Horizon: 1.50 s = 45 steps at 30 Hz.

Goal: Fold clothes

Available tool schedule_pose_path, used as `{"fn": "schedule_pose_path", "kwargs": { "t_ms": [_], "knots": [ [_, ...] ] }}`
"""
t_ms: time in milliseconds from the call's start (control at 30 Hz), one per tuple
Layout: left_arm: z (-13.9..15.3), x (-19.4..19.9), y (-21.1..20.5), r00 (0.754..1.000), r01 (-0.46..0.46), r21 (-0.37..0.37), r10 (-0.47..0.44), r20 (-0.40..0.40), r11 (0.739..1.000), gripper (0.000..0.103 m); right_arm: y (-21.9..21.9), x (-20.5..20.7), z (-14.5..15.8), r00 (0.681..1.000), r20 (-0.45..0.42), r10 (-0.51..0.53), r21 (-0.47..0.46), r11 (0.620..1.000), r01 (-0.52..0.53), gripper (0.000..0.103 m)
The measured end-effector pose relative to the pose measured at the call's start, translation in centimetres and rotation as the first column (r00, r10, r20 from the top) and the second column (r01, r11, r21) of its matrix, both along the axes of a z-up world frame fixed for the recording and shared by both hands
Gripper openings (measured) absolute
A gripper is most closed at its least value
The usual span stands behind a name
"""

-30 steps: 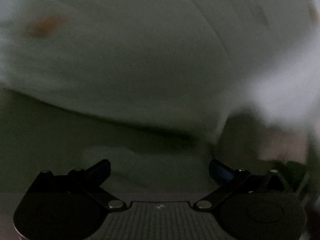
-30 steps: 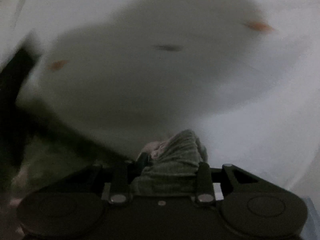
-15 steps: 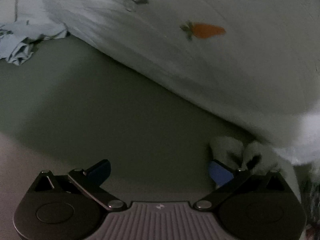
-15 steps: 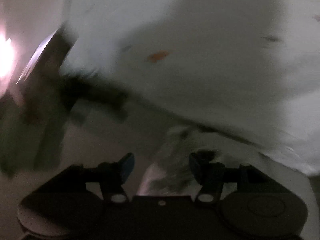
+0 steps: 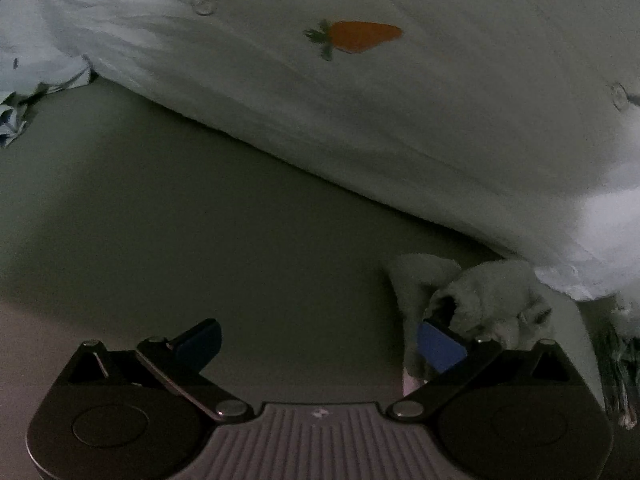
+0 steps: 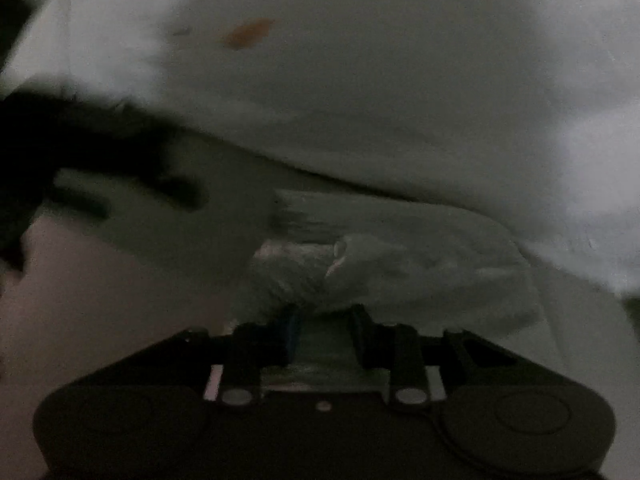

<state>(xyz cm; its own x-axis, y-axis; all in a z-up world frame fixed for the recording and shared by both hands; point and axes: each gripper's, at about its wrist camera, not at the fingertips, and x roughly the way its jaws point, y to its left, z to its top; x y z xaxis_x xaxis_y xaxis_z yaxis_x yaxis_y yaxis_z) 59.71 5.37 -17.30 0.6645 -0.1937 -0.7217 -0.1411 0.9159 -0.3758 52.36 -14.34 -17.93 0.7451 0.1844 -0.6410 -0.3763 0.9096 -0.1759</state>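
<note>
A white garment (image 5: pixel 400 128) with an orange carrot print (image 5: pixel 356 37) and clear buttons lies spread across the upper part of the left wrist view. A bunched corner of it (image 5: pixel 492 304) rests against my right fingertip. My left gripper (image 5: pixel 320 344) is open and holds nothing. In the right wrist view the same garment (image 6: pixel 380 100) fills the top, blurred. My right gripper (image 6: pixel 324 332) is shut on a gathered fold of the garment (image 6: pixel 312 272), which sits between the two fingers.
A crumpled light blue cloth (image 5: pixel 20 96) lies at the far left edge of the left wrist view. The pale surface (image 5: pixel 180 220) under the garment is dim. A dark blurred shape (image 6: pixel 60 152) crosses the left of the right wrist view.
The left gripper view has steadied and moved slightly closer to the garment. The right gripper, open half a second ago, has shut on a fold of the garment.
</note>
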Motion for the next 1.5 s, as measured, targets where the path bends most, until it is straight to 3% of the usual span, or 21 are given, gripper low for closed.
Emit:
{"fn": "schedule_pose_path", "kwargs": {
  "t_ms": [67, 100, 200, 267, 333, 367, 533, 733, 867, 1033, 1133, 1500],
  "knots": [
    [-0.1, -0.1, 0.6, 1.000, -0.019, -0.030, 0.019, -0.002, 0.999, 0.103, 0.5, -0.6, 0.5, 0.999, -0.030, 0.044, 0.065, 0.997, -0.042, 0.038],
    [-0.2, -0.1, 0.7, 1.000, -0.019, -0.042, 0.019, -0.003, 0.999, 0.103, 0.6, -0.9, 0.8, 0.997, -0.041, 0.060, 0.095, 0.994, -0.056, 0.048],
    [-0.4, -0.1, 0.1, 1.000, 0.006, -0.046, -0.006, -0.013, 0.999, 0.103, -0.5, -1.5, 1.9, 0.997, -0.055, 0.052, 0.151, 0.988, -0.043, 0.051],
    [-0.7, 0.1, -0.9, 0.999, 0.044, -0.044, -0.045, -0.018, 0.998, 0.103, -2.3, -1.4, 2.5, 0.998, -0.068, 0.009, 0.180, 0.984, 0.003, 0.058],
    [-0.8, 0.3, -2.1, 0.995, 0.094, -0.058, -0.095, -0.020, 0.994, 0.103, -4.5, -1.3, 3.3, 0.995, -0.085, -0.043, 0.216, 0.975, 0.061, 0.078],
    [-0.9, 0.3, -2.6, 0.993, 0.114, -0.069, -0.116, -0.021, 0.991, 0.103, -5.9, -1.3, 3.6, 0.993, -0.091, -0.077, 0.243, 0.965, 0.098, 0.081],
    [-1.5, 1.1, -5.3, 0.980, 0.183, -0.107, -0.189, -0.053, 0.977, 0.103, -13.2, -1.4, 4.3, 0.959, -0.130, -0.252, 0.372, 0.884, 0.283, 0.100],
    [-1.6, 1.5, -10.1, 0.937, 0.346, 0.018, -0.344, -0.058, 0.938, 0.103, -19.5, -1.0, 2.0, 0.856, -0.218, -0.468, 0.390, 0.763, 0.516, 0.101],
    [-1.8, 1.9, -12.0, 0.929, 0.370, 0.072, -0.366, -0.061, 0.926, 0.103, -21.4, -1.3, 1.1, 0.823, -0.240, -0.515, 0.410, 0.715, 0.567, 0.101],
    [-2.5, 4.4, -12.0, 0.959, 0.282, 0.117, -0.275, -0.067, 0.952, 0.103, -22.1, -1.1, 0.3, 0.831, -0.252, -0.496, 0.423, 0.716, 0.556, 0.101],
    [-2.9, 6.1, -11.5, 0.968, 0.249, 0.090, -0.245, -0.052, 0.964, 0.103, -22.3, -0.6, -0.1, 0.839, -0.270, -0.472, 0.441, 0.714, 0.544, 0.101],
    [-3.7, 7.6, -10.4, 0.964, 0.263, 0.047, -0.265, 0.035, 0.964, 0.099, -21.5, 1.2, -1.2, 0.867, -0.303, -0.396, 0.478, 0.724, 0.497, 0.089]
  ]
}}
